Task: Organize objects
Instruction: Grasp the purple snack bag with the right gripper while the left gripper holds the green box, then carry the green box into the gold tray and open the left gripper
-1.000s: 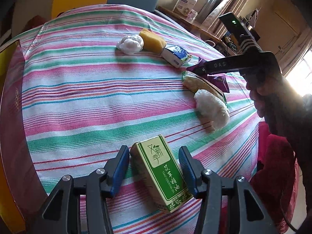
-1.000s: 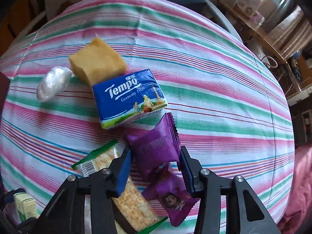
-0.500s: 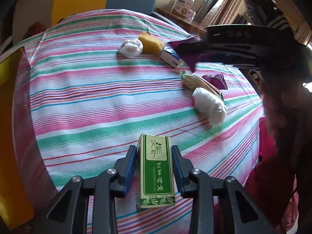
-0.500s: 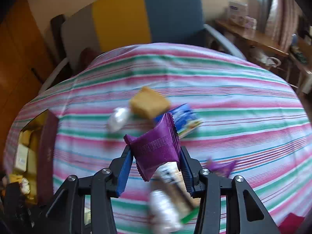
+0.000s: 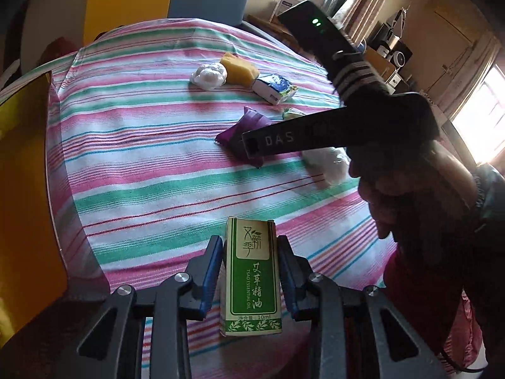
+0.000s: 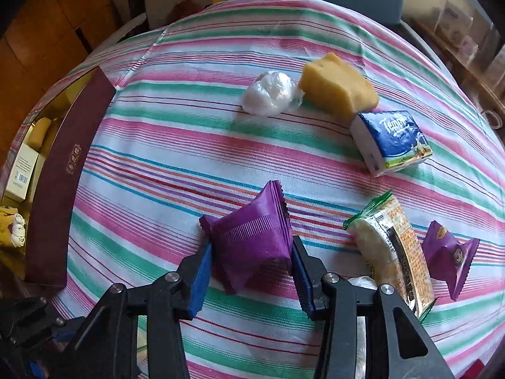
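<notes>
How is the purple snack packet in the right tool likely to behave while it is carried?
The purple snack packet looks like puffy crimped film, so it is probably light and squashy. The right tool pinches its lower part only, so it may swivel or slip. Its contents, unseen, could crush.

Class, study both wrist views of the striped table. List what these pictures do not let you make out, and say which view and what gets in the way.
- Left wrist view: the right gripper and the hand behind it cover most of the white bundle and the snacks beside it.
- Right wrist view: the maroon box is cut off by the frame edge; its wall hides most of the contents.
- Right wrist view: the purple packet shows only its plain back.
</notes>
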The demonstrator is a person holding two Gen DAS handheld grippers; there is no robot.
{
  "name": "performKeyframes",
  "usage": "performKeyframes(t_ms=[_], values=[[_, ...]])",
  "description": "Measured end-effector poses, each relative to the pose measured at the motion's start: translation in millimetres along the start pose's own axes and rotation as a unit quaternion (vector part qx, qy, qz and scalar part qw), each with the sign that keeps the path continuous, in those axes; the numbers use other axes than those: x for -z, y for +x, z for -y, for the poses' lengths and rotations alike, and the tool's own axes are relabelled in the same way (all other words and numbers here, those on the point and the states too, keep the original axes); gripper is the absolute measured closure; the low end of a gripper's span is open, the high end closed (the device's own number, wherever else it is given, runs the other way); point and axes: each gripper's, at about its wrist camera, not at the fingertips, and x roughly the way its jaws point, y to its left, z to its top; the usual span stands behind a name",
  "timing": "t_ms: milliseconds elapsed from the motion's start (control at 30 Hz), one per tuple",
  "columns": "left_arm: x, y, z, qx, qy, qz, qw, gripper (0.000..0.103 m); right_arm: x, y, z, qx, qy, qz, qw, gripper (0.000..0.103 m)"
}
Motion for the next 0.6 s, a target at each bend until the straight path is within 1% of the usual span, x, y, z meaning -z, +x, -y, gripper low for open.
performKeyframes(t_ms=[133,167,367,500,600], values=[[-1,-12,5,0.001,0.003,0.011,0.9999,0.069,0,-1,-1,0.002,-0.002,0.000,1.000,0.055],[0,-18,4,0.002,0.002,0.013,0.9999,0.069,-5,-4,1,0.003,-0.004,-0.001,1.000,0.055],[-2,-46,4,0.004,0.007,0.038,0.9993,0.069,-7,-3,-1,0.007,-0.011,-0.003,1.000,0.055],[-12,-79,-17,-0.002,-0.020,0.071,0.9973,0.069,-7,-2,-3,0.015,-0.020,-0.002,1.000,0.055],[-23,-100,-50,-0.022,-0.052,0.091,0.9942,0.069,-6,-3,-4,0.020,-0.026,-0.001,0.999,0.055]])
